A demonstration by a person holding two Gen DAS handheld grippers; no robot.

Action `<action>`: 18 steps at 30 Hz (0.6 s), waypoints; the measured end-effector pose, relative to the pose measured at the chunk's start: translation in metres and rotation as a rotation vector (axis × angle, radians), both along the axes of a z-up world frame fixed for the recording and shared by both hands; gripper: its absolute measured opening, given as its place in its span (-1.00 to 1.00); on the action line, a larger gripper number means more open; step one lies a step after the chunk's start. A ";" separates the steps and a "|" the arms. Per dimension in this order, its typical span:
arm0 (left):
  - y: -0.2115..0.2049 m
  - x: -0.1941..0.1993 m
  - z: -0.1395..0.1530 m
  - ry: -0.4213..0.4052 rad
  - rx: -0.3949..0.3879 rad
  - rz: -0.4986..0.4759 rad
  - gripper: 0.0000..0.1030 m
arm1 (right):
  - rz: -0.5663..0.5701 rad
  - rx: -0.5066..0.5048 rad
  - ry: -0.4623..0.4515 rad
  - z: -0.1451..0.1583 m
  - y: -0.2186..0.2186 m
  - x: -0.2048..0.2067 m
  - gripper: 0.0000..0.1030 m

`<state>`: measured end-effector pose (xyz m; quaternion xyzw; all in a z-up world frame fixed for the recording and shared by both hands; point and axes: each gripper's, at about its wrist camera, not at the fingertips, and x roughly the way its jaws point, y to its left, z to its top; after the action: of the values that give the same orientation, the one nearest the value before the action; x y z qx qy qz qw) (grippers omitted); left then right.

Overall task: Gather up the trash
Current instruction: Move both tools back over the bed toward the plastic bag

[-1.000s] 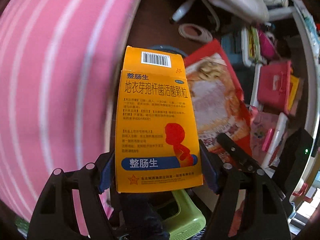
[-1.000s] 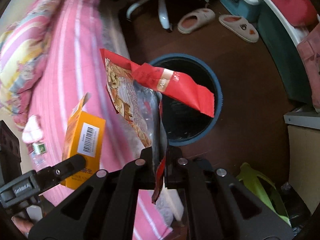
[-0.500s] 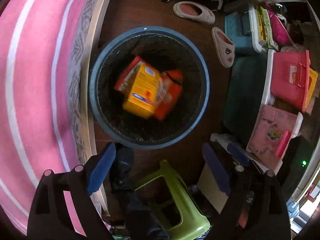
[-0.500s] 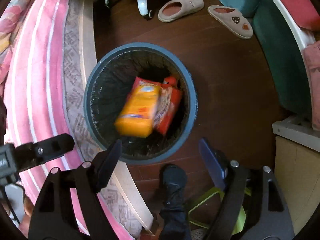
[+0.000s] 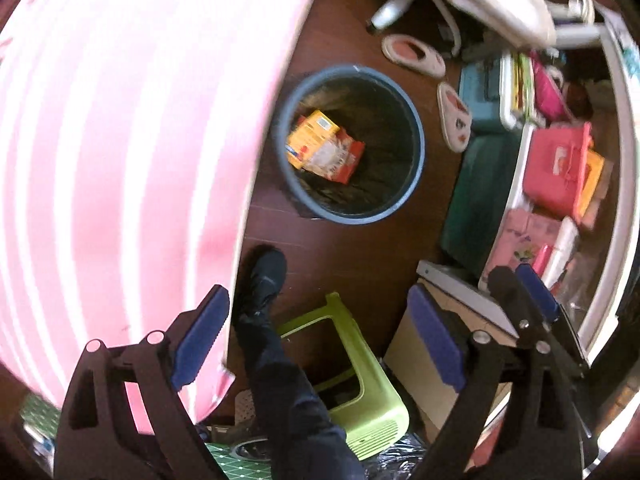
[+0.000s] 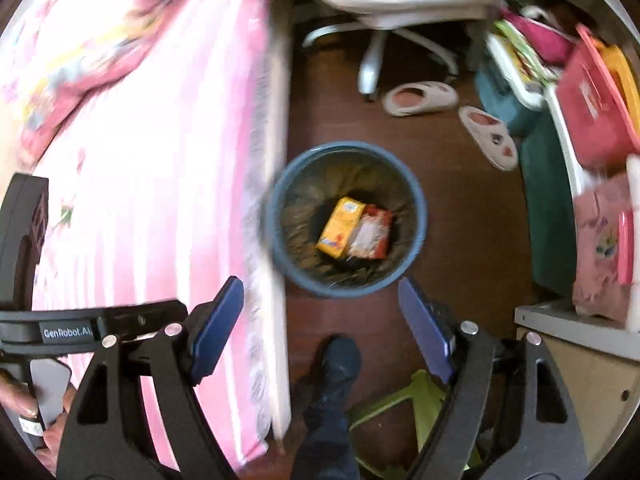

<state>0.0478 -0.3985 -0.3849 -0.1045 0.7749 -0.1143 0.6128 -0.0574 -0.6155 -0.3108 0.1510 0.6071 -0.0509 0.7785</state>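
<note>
A round blue trash bin (image 5: 416,160) (image 6: 420,216) with a black liner stands on the dark wood floor beside the bed. An orange medicine box (image 5: 308,136) (image 6: 340,224) and a red snack wrapper (image 5: 340,158) (image 6: 372,234) lie inside it. My left gripper (image 5: 318,336) is open and empty, high above the floor, nearer than the bin. My right gripper (image 6: 320,328) is open and empty, above the bin's near side. The left gripper's arm (image 6: 100,324) shows at the left of the right wrist view.
A pink striped bed (image 5: 120,160) (image 6: 140,184) fills the left. A green stool (image 5: 360,376), the person's dark shoe (image 5: 264,280) (image 6: 336,364), two slippers (image 6: 420,98), a white office chair (image 6: 392,0), and shelves with pink boxes (image 5: 556,168) crowd the floor.
Both grippers opened and let go; the orange box and red wrapper fell into the bin. Both grippers have since drawn back and up from the bin.
</note>
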 end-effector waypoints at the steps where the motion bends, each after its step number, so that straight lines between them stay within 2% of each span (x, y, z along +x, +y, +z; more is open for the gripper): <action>1: 0.016 -0.004 0.012 -0.010 -0.001 0.025 0.72 | 0.030 0.006 0.001 0.013 0.018 0.001 0.55; 3: 0.050 -0.011 0.032 -0.020 0.004 0.073 0.72 | 0.063 0.015 -0.017 0.032 0.045 0.000 0.62; 10: 0.173 -0.044 0.086 -0.064 -0.007 0.230 0.72 | 0.209 0.073 -0.072 0.082 0.163 0.013 0.64; 18: 0.317 -0.079 0.125 -0.109 0.015 0.398 0.72 | 0.403 0.076 -0.122 0.128 0.302 0.033 0.64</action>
<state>-0.0316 -0.0810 -0.2596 -0.2446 0.7054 0.0094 0.6652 -0.0249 -0.3139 -0.1825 0.0585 0.5783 0.1381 0.8020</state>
